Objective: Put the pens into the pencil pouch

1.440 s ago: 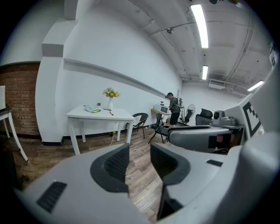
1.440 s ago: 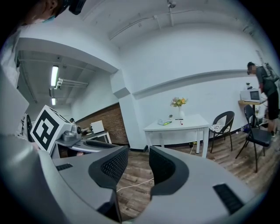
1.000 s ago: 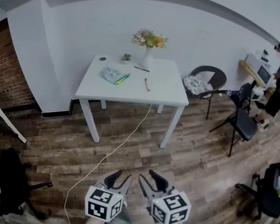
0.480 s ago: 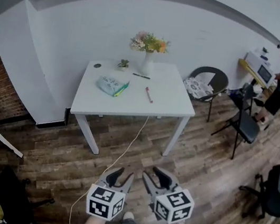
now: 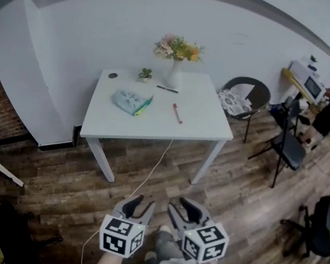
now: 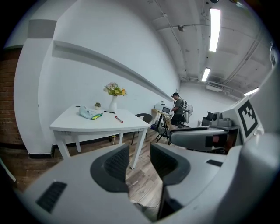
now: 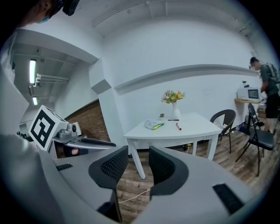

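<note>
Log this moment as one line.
left gripper: open, empty | right gripper: open, empty | red pen, black pen, pouch: on white table, untouched | grippers: short of table

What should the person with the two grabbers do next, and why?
Probably walk up to the table. The red pen, the black pen and the pencil pouch all lie on it, across a stretch of floor from the left gripper and the right gripper. Both grippers' jaws are apart and hold nothing, so the pens look out of reach from here.
</note>
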Tool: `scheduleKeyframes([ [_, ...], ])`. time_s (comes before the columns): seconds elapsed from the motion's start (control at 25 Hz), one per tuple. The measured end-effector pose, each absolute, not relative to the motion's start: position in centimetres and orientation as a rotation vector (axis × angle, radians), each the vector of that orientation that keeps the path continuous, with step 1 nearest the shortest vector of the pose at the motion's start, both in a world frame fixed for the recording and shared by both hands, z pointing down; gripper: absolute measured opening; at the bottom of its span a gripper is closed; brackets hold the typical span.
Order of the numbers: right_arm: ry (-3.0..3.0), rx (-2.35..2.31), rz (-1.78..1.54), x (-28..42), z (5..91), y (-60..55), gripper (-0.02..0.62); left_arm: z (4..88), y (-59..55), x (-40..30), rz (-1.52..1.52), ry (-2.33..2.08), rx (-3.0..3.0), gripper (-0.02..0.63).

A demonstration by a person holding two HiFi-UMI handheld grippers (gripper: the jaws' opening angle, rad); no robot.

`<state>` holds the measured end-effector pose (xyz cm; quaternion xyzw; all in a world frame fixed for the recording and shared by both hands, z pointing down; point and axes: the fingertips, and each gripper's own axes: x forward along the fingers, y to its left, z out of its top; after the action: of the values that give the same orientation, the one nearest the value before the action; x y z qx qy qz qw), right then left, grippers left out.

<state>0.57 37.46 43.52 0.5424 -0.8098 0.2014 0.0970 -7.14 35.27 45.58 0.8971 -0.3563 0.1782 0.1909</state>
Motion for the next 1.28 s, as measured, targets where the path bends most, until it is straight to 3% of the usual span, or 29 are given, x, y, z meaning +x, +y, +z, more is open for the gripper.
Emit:
scheduleKeyframes([
  [1.28, -2.481, 1.442, 0.517, 8.0, 42.6, 10.7, 0.13, 44.5, 9.6, -0.6, 0.475, -1.16, 2.444, 0.13],
])
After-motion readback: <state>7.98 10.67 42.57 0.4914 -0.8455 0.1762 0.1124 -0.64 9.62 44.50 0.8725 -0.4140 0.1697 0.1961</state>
